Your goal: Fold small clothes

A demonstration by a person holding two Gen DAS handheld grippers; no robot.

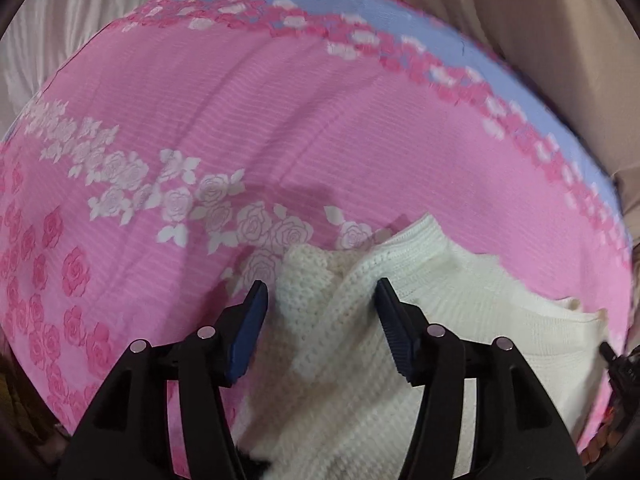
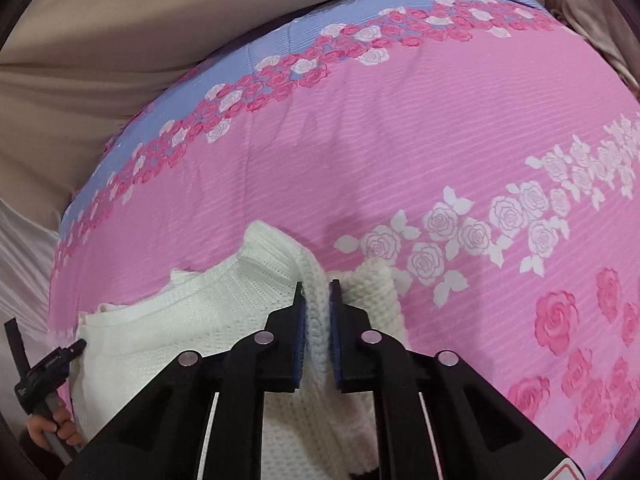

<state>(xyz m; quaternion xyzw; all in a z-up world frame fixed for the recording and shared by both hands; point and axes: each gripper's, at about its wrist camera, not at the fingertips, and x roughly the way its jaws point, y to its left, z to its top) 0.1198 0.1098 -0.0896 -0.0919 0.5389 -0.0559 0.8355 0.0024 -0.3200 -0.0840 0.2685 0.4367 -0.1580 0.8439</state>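
Closest to the right wrist camera, the right gripper [image 2: 317, 286] has its jaws drawn narrow on a ribbed edge of the white knit garment [image 2: 192, 320], which runs straight forward between the blue pads [image 2: 301, 320] along the line of the fingers. The rest of the garment spreads to the left of that pinch, its long axis running leftward across the pink floral bedspread [image 2: 400, 140], with a loose knit flap just right of the jaws. In the left wrist view the left gripper [image 1: 322, 290] has its jaws wide apart with a fold of the same white knit garment [image 1: 460, 300] lying between them but not pinched; whether the pads touch the fabric cannot be told. From the left gripper the bulk of the garment extends right and forward, toward a ribbed hem that peaks just beyond the fingertips. The right gripper seems the one committed to the fold, so the coming move likely turns on carrying its held edge leftward over the body. No containers are in view. Farther off, the bedspread's blue border gives way to beige sheets [image 2: 120, 60].
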